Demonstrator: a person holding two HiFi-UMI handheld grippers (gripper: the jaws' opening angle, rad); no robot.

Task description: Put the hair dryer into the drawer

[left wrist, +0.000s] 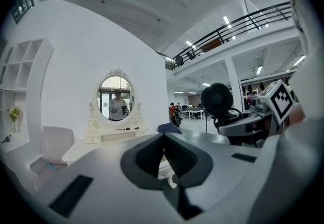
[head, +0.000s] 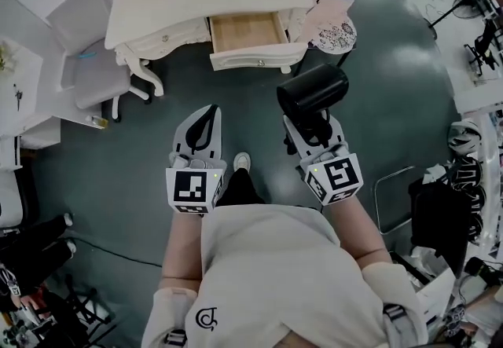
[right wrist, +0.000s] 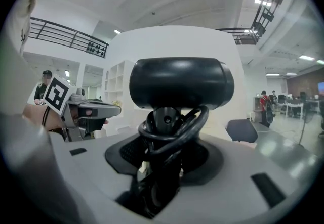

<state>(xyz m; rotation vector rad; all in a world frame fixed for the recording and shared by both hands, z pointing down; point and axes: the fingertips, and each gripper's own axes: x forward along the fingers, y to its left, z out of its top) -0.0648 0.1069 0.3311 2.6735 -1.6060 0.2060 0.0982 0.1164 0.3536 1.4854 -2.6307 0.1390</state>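
Your right gripper (head: pixel 313 125) is clamping the hair dryer (head: pixel 313 89) by its handle, left gripper (head: pixel 206 115) is hanging beside it closed and empty, open drawer (head: pixel 245 31) ahead is waiting unfilled.

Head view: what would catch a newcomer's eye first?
The black hair dryer stands out, clamped in the right gripper at centre right. Further up, the white dressing table has one drawer open, showing bare wood. The left gripper is shut and empty.

The right tool (right wrist: pixel 162 167) grips the black hair dryer (right wrist: pixel 177 84) (cord (right wrist: pixel 196 121) looped just above the jaws).
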